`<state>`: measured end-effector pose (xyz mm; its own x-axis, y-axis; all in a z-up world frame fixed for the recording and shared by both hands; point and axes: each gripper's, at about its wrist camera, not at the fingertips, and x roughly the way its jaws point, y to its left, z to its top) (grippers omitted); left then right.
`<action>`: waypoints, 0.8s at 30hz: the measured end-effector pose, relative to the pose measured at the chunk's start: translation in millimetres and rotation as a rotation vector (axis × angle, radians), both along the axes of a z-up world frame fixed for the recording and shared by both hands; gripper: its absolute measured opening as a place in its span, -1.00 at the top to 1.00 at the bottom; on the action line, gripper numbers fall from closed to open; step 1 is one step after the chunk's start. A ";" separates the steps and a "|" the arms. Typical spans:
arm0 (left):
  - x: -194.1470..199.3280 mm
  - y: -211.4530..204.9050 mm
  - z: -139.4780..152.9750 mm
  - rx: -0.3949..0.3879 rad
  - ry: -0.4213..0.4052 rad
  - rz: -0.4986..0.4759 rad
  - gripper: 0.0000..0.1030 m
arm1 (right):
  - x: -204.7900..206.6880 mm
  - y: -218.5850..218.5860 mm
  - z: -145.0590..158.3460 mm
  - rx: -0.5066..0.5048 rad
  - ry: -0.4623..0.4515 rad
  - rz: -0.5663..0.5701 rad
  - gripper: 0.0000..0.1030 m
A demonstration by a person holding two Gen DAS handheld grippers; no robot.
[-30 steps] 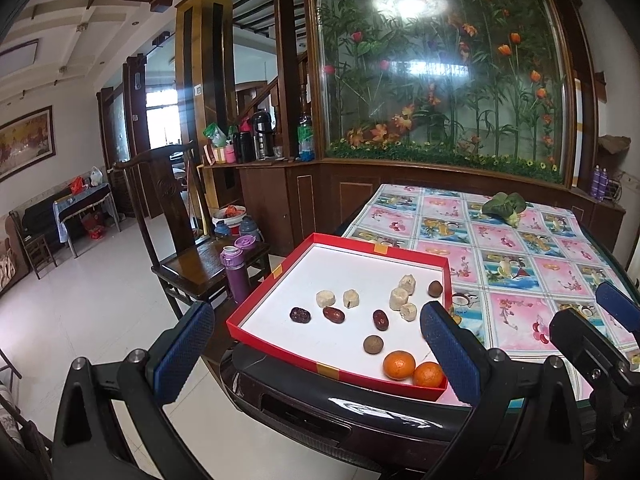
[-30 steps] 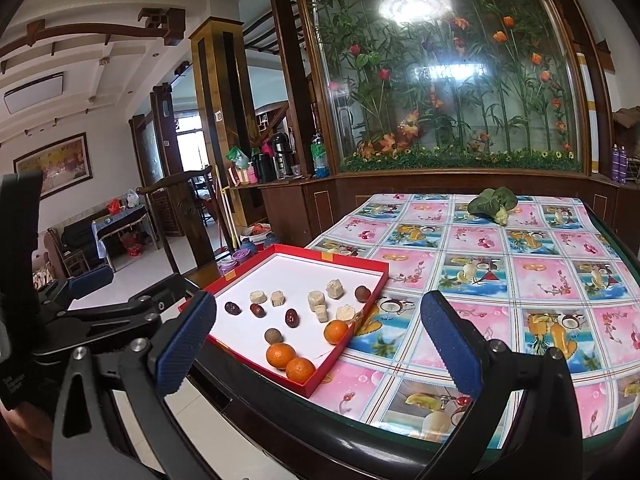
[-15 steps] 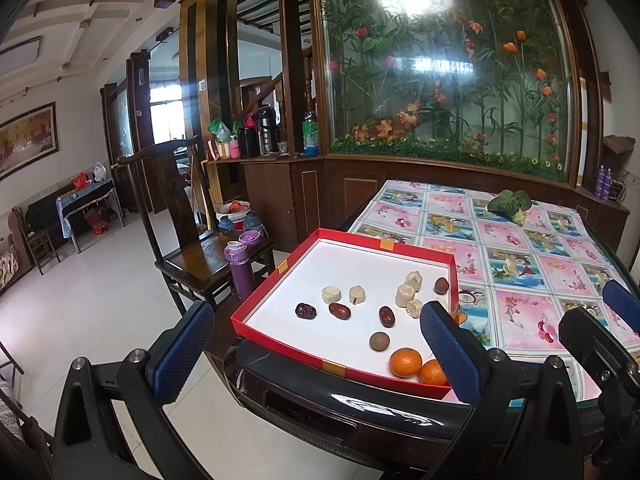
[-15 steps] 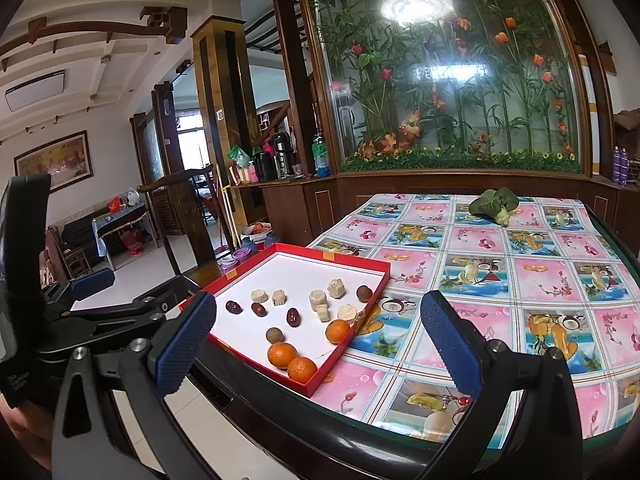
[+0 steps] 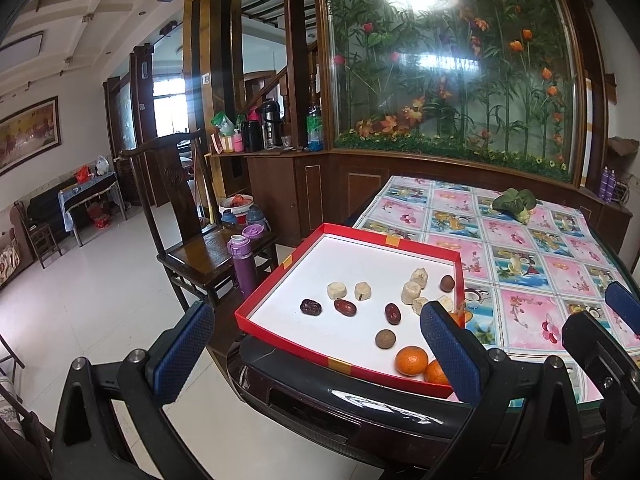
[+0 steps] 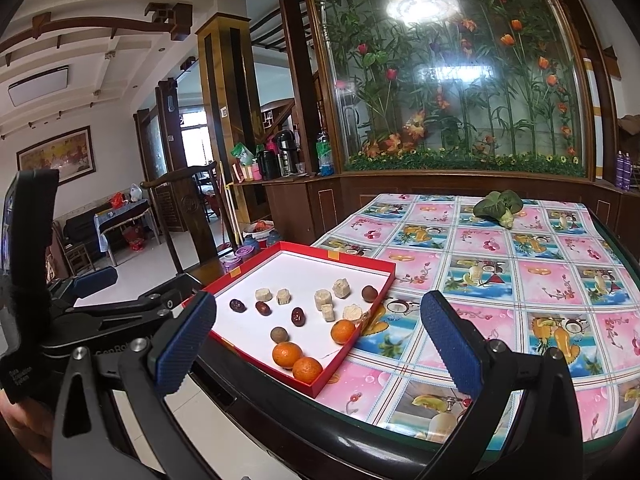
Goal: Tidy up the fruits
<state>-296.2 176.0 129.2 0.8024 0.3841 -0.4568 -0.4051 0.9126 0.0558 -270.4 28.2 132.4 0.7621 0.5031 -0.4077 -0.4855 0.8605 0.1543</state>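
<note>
A red-rimmed tray (image 5: 280,280) (image 6: 362,262) with a white floor sits at the table's near left corner. In it lie three oranges (image 6: 286,354), red dates (image 5: 345,307) (image 6: 298,316), pale peeled chunks (image 5: 411,292) (image 6: 322,299) and round brown fruits (image 5: 385,338) (image 6: 279,335). My left gripper (image 5: 318,354) hangs open in front of the tray, nothing between its fingers. My right gripper (image 6: 316,346) is open too, off the table's near edge, right of the left one. The left finger pad (image 5: 450,354) hides part of one orange (image 5: 436,372).
A flowered tablecloth (image 6: 520,280) covers the table; a leafy green vegetable (image 6: 498,206) lies at its far side. A dark wooden chair (image 5: 192,240) with purple flasks (image 5: 242,262) stands left of the table. A glass panel with artificial flowers (image 5: 460,60) backs the table.
Both views have drifted slightly; the tray sits a little further right and lower in the left wrist view. Both grippers stay open and nothing in the tray has moved.
</note>
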 end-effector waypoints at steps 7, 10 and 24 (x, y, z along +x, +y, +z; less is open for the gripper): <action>-0.1 2.2 -1.1 -0.006 0.002 0.004 -0.99 | 0.1 2.7 0.5 -0.003 0.001 0.003 -0.98; 0.2 2.8 -2.3 -0.008 0.005 0.005 -0.99 | 0.0 2.6 0.5 -0.005 -0.004 0.002 -0.98; 0.7 3.7 -2.9 -0.012 0.008 0.006 -0.99 | 0.5 2.9 0.8 -0.005 -0.007 0.004 -0.98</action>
